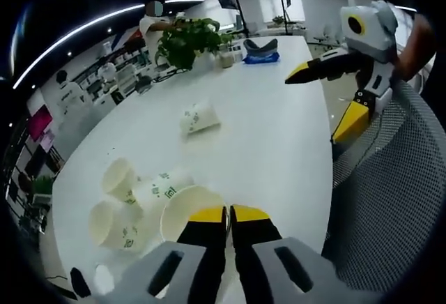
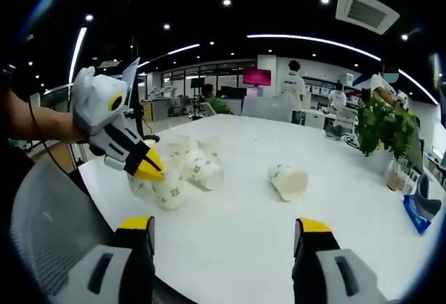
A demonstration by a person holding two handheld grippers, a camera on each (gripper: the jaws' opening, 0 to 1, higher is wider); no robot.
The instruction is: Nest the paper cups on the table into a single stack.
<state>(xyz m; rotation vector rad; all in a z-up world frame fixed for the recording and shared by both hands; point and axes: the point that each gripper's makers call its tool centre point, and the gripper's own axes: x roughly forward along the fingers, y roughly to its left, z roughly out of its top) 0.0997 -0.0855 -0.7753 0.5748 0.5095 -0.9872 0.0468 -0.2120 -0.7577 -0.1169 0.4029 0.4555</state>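
Several white paper cups with green print lie on the white table (image 1: pixel 279 150). A cluster (image 1: pixel 132 203) sits near my left gripper (image 1: pixel 228 213), whose yellow-tipped jaws are shut against the rim of a wide-mouthed cup (image 1: pixel 187 212); I cannot tell whether the rim is pinched. One cup (image 1: pixel 198 118) lies alone on its side farther out. In the right gripper view the left gripper (image 2: pixel 150 169) points into the cluster (image 2: pixel 185 171), and the lone cup (image 2: pixel 287 180) lies to the right. My right gripper (image 2: pixel 224 226) hangs open over the table edge, holding nothing, and appears as the right gripper (image 1: pixel 324 98).
A potted plant (image 1: pixel 188 39) and a blue object (image 1: pixel 261 51) stand at the table's far end. A grey mesh chair (image 1: pixel 390 199) is at the near edge beside the grippers. People and desks fill the office behind.
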